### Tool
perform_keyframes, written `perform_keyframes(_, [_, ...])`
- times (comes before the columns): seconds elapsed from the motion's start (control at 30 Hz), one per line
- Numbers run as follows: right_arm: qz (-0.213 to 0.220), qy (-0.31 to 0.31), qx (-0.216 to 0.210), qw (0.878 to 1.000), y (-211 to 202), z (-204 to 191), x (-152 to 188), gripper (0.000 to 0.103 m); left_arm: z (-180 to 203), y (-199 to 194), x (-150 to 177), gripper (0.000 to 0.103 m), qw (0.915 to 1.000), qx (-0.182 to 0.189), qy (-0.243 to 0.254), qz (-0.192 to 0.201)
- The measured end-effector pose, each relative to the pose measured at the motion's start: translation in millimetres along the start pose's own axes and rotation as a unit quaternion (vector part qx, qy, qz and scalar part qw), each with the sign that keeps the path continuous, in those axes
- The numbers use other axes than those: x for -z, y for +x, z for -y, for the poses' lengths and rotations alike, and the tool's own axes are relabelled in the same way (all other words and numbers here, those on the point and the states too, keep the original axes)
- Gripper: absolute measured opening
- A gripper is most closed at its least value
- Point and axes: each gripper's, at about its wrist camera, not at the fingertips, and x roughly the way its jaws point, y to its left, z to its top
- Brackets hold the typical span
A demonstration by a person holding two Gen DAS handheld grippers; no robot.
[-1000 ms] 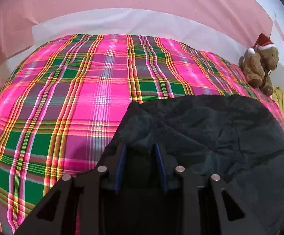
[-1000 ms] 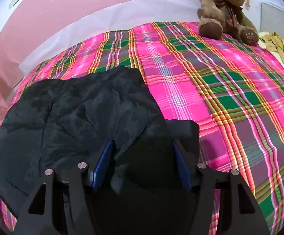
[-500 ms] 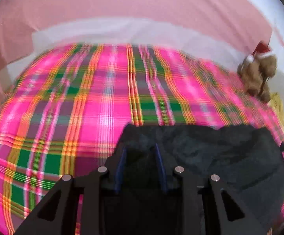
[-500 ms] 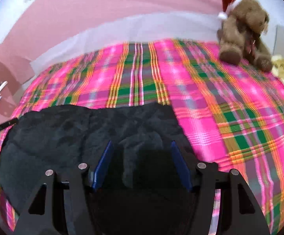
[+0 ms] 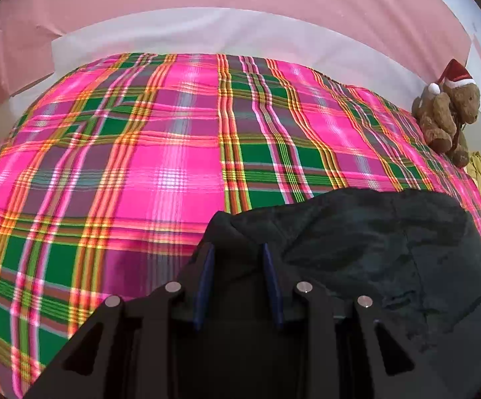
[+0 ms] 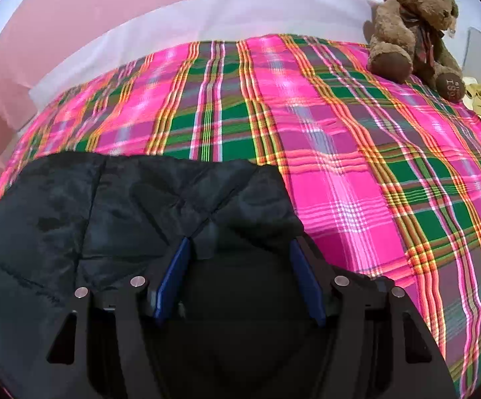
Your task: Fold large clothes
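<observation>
Both tongs, your left gripper (image 5: 237, 277) and your right gripper (image 6: 239, 271), are pinching the dark jacket (image 6: 114, 206) lying on the plaid blanket (image 5: 147, 153), and if you are tugging unevenly, one thick edge could be slipping out.

Both tools point steeply downward: the left hand-held gripper (image 5: 237, 249) has its blue-padded fingers (image 5: 204, 279) drawn fairly close, pinching a bunched edge of the dark jacket (image 5: 390, 249), while the right hand-held gripper (image 6: 240, 246) clamps a thicker fold with its fingers spread wider.
</observation>
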Motion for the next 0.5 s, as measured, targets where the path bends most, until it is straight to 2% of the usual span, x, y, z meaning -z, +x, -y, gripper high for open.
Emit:
perform_keyframes(0.13, [0.044,-0.01,-0.001,0.999,-46.3,-1.6,3.9,0.063,-12.3,-46.1,0.4,0.031,0.9993,0.018,-0.014,0.028])
perform_keyframes(0.27, [0.081,0.0,-0.022,0.997,-93.3,4.7,27.4,0.07,-34.7,-92.6,26.4,0.032,0.998,0.015,-0.02,0.058])
perform_keyframes(0.33, [0.077,0.01,-0.03,0.997,-98.3,9.6,40.4,0.071,-46.3,-99.4,45.0,0.032,0.9979,0.021,-0.033,0.052])
perform_keyframes(0.43, [0.048,0.021,-0.024,0.998,-87.2,16.0,60.9,0.071,-57.0,-87.0,71.2,0.033,0.9982,0.03,-0.047,0.023])
perform_keyframes(0.5, [0.036,0.03,-0.023,0.999,-77.4,22.7,68.7,0.077,-61.7,-77.4,79.3,0.036,0.9973,0.037,-0.063,0.013])
